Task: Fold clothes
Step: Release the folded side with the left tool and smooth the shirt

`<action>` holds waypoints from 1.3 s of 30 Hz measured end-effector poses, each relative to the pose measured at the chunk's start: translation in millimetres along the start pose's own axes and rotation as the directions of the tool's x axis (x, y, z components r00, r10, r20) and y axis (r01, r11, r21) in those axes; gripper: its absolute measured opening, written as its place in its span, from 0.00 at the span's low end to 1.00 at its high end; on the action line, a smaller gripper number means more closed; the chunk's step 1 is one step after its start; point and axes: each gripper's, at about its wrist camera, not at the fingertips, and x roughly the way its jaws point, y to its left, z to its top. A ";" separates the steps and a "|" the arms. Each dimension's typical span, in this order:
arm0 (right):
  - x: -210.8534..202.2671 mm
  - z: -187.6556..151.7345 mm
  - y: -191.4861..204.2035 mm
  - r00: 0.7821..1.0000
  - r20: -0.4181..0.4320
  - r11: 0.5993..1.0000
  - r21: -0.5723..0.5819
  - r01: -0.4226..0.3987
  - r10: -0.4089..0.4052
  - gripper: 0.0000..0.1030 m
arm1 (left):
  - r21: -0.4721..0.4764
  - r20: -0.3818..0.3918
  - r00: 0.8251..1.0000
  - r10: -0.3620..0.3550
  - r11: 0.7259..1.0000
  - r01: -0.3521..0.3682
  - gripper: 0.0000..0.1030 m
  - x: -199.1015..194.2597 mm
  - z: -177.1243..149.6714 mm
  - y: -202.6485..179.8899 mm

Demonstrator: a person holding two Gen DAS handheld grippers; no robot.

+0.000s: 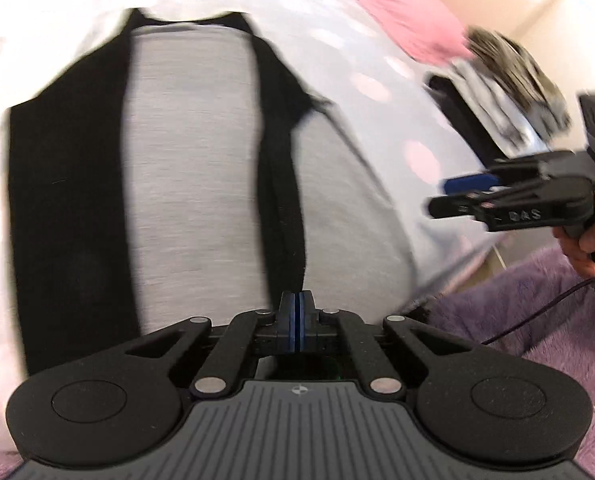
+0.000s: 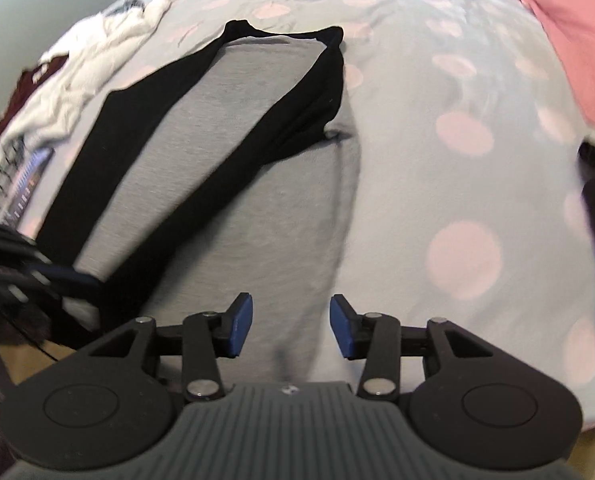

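While the grey-and-black shirt (image 2: 233,128) lies spread flat on the dotted bedsheet (image 2: 457,184), we hold both grippers over its near end. Our left gripper (image 1: 297,316) has its blue pads pressed together at the shirt's near edge; whether any cloth is pinched between them we cannot tell. Our right gripper (image 2: 291,326) stands with its jaws wide apart and nothing between them, hovering above the grey cloth. In the left view the same right gripper sits off to the side over the sheet. A pink garment (image 2: 569,32) lies at the far right, a white crumpled one (image 2: 81,80) at the far left, and a purple fuzzy blanket (image 1: 537,340) beside the bed.
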 end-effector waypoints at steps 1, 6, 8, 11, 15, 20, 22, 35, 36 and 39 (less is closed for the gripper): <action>0.3 3.5 -2.1 1.000 -0.002 1.000 -0.022 0.015 -0.015 0.46 | -0.019 0.002 1.000 0.025 1.000 -0.025 0.00 -2.7 0.0 8.1; 10.1 16.7 -11.8 1.000 -0.009 0.999 -0.048 0.015 -0.016 0.47 | -0.096 -0.011 0.988 0.155 0.983 -0.155 0.00 -2.8 1.9 42.9; 17.0 20.3 -13.0 1.000 -0.018 0.999 -0.038 -0.005 0.004 0.47 | -0.115 -0.019 0.980 0.199 0.973 -0.200 0.00 -0.7 2.8 51.9; 26.3 25.1 -12.4 0.999 -0.033 0.999 -0.038 -0.024 0.023 0.47 | -0.095 -0.007 0.980 0.197 0.976 -0.197 0.00 -3.1 1.1 48.9; 34.9 29.4 -8.6 0.999 -0.041 0.998 -0.058 -0.034 0.031 0.47 | -0.010 0.003 0.987 0.161 0.987 -0.161 0.00 -2.9 -2.7 28.5; 42.0 38.9 -4.3 0.999 -0.047 0.994 -0.110 -0.027 0.022 0.47 | 0.148 0.003 0.985 0.174 0.974 -0.172 0.00 9.1 -6.9 -8.5; 43.0 43.8 -4.2 0.999 -0.050 0.990 -0.142 -0.017 0.010 0.47 | 0.195 -0.005 0.979 0.202 0.961 -0.197 0.00 17.2 -8.0 -19.6; 63.1 77.7 -9.5 0.998 0.064 0.898 -0.438 0.049 -0.023 0.44 | 0.131 -0.110 0.949 0.295 0.951 -0.280 0.22 44.8 -12.5 -7.4; 67.0 79.8 -7.2 0.996 0.079 0.876 -0.478 0.065 -0.031 0.44 | 0.121 -0.111 0.951 0.289 0.954 -0.276 0.17 43.9 -12.0 -4.7; 80.9 88.4 -2.1 0.994 0.100 0.822 -0.563 0.090 -0.040 0.43 | 0.089 -0.108 0.963 0.249 0.967 -0.240 0.06 37.3 -9.8 0.9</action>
